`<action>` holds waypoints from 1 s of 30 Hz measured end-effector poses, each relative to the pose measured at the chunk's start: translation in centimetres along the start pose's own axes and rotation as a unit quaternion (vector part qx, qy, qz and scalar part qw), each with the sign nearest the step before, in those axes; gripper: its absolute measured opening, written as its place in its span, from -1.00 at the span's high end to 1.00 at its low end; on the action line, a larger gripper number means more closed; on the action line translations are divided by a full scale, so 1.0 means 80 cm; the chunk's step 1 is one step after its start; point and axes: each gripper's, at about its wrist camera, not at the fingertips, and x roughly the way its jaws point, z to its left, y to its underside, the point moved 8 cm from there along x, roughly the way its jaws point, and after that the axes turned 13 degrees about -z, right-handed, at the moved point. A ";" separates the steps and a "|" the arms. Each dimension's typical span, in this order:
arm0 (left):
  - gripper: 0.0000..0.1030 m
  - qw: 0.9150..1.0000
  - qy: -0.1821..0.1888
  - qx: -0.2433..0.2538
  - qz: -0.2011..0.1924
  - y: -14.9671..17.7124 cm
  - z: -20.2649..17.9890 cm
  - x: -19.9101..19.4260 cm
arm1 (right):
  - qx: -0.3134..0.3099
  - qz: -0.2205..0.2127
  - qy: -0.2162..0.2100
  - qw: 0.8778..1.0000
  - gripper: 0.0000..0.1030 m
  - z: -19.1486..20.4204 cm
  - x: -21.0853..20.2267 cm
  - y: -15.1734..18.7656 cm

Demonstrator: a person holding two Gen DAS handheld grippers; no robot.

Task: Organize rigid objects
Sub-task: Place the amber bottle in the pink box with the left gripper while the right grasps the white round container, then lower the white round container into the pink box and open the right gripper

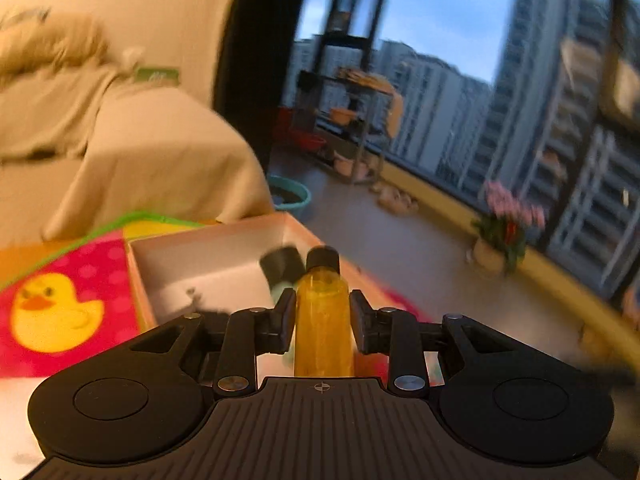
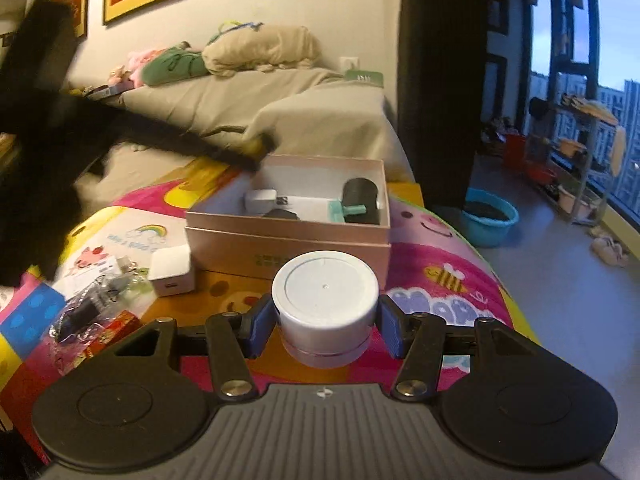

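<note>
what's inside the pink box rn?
Inside the pink box: a white adapter, a black cylinder beside a teal piece, and a dark item half hidden behind the front wall. The floor near that wall is out of sight.

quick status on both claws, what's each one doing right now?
Left claw: shut on the yellow bottle, above the pink box.
Right claw: shut on the white round jar.

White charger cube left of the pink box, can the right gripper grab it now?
Probably not: the right gripper is already shut on a white jar, though the white charger cube sits uncovered.
</note>
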 end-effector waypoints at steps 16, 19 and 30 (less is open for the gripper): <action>0.39 0.997 -0.074 0.023 0.025 0.114 0.067 -0.193 | 0.024 0.006 -0.015 1.000 -0.05 -0.005 0.059 -0.055; 0.39 0.996 -0.086 -0.001 0.028 0.126 0.088 -0.203 | 0.037 0.011 -0.020 0.999 -0.05 0.003 0.122 -0.105; 0.39 0.987 -0.143 -0.072 -0.002 0.136 0.160 -0.250 | 0.007 0.032 0.014 0.999 -0.30 0.020 0.162 -0.113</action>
